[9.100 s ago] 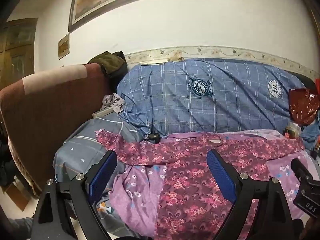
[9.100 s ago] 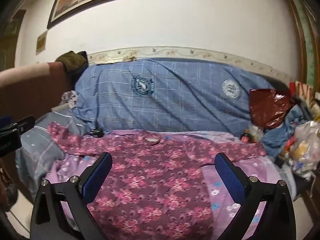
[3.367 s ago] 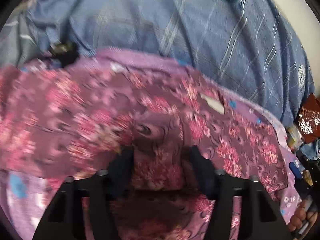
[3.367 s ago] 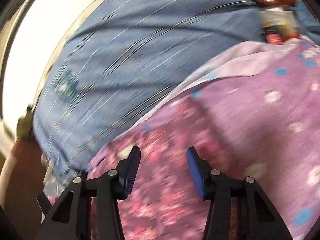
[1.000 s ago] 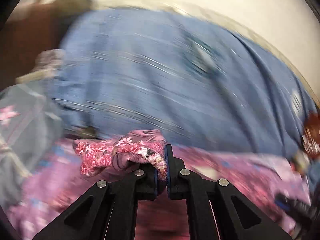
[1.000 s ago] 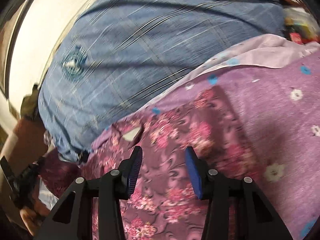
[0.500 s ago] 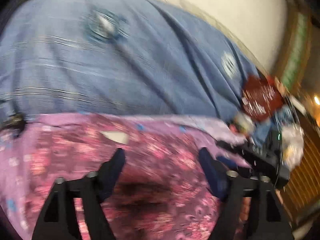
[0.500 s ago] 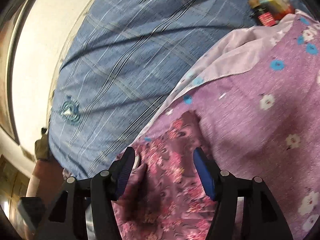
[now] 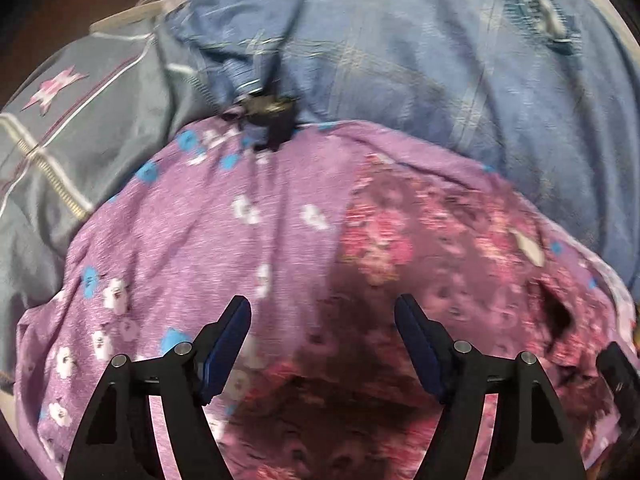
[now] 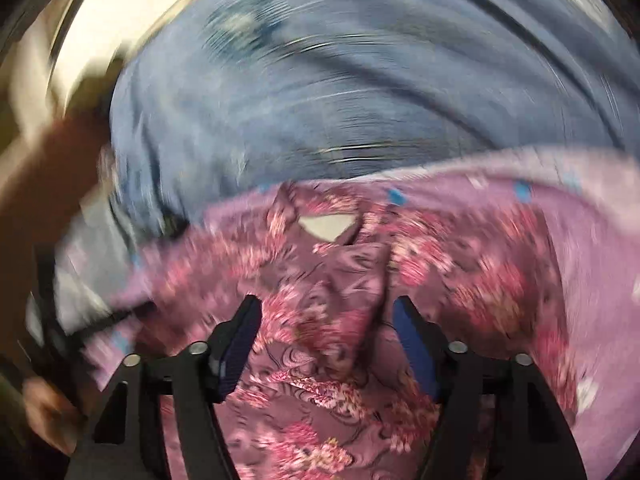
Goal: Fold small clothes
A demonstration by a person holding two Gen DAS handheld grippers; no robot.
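Both sleeves folded in already. Left gripper (image 9: 322, 346) just eased in slightly, right gripper (image 10: 326, 342) just spread; both apart, empty, hovering over floral top (image 10: 320, 292) for next fold.

one floral garment (image 9: 440, 240), two tools, one quilt (image 9: 400, 60)

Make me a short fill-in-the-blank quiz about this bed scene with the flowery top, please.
1. The dark pink floral garment lies on a ____ sheet with blue and white flowers.
2. Behind it is heaped a ____ checked quilt.
3. The left gripper has its jaws ____, with nothing clamped.
4. The pale label at the garment's neck shows in the ____ wrist view, just above the right gripper.

Missing words: purple; blue; open; right
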